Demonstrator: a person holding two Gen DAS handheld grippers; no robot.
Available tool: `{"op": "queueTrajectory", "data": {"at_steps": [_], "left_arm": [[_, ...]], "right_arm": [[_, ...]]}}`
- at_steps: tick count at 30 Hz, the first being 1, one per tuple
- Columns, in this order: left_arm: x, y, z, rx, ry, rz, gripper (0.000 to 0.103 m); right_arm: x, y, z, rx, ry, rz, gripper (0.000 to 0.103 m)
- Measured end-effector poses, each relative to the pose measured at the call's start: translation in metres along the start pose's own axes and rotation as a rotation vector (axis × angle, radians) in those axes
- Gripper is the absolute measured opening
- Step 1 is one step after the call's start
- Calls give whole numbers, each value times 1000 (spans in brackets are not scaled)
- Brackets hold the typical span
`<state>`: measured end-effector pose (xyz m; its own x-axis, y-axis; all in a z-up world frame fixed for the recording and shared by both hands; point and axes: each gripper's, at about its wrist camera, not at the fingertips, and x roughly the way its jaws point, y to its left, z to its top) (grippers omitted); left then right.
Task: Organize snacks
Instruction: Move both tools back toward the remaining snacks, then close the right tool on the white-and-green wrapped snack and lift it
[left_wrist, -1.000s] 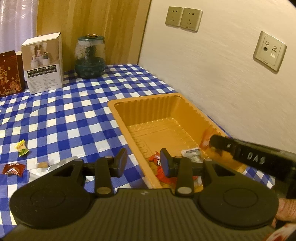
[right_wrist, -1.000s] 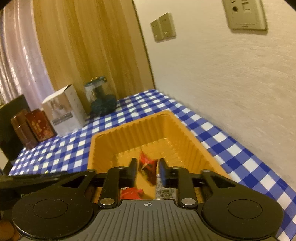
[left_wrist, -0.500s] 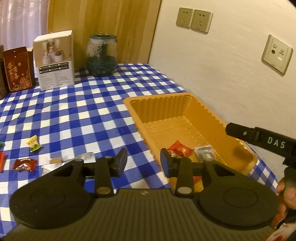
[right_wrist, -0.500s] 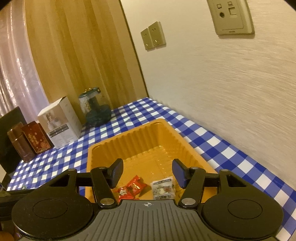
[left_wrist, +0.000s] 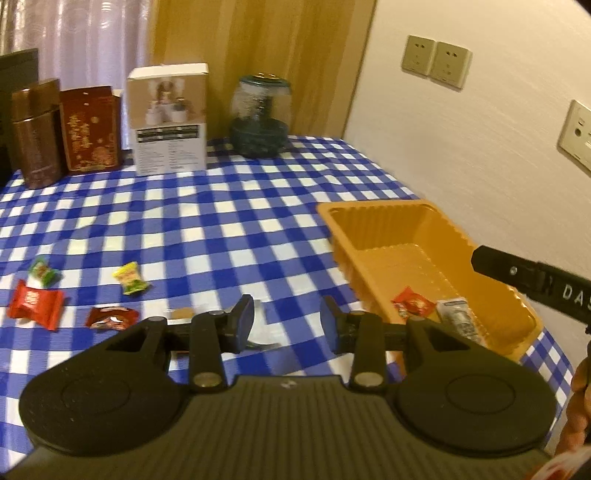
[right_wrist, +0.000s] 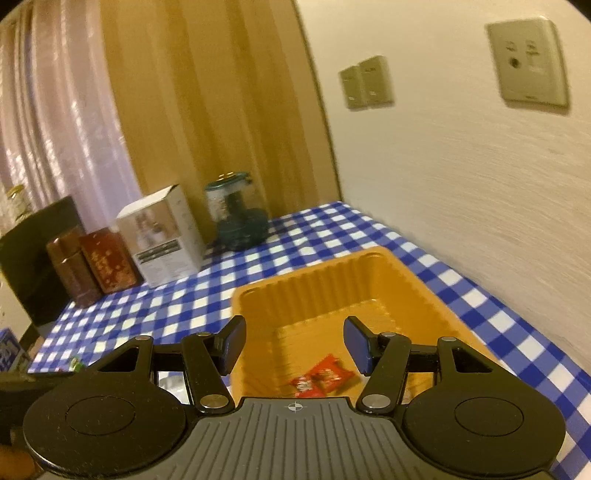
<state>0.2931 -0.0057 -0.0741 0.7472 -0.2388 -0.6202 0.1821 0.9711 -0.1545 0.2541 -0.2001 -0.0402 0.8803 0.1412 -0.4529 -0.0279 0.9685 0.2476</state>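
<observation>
Orange tray (right_wrist: 436, 295) now holds the red snack (right_wrist: 325, 374) released by the right gripper (right_wrist: 294, 345), which has opened and lifted, while the open, empty left gripper (left_wrist: 287, 322) swings toward the loose snacks (left_wrist: 131, 282) remaining on the table (left_wrist: 221, 229).

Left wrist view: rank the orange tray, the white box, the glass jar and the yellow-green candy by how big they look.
1. Orange tray
2. White box
3. Glass jar, though both stand farther back than the tray, so true sizes are unsure
4. Yellow-green candy, clearly smallest
</observation>
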Motion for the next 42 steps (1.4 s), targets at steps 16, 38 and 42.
{"op": "queueTrajectory", "data": {"at_steps": [16,38,42], "left_arm": [[-44,86,-8,-72,-28,164,37],[-42,151,-22,-43,36,254,68],[-39,155,-22,-41,51,261,69]], "right_arm": [[19,83,-12,-165,57,159,59],[113,161,-73,-818,269,338,63],[133,166,-83,-923,277,342,64]]}}
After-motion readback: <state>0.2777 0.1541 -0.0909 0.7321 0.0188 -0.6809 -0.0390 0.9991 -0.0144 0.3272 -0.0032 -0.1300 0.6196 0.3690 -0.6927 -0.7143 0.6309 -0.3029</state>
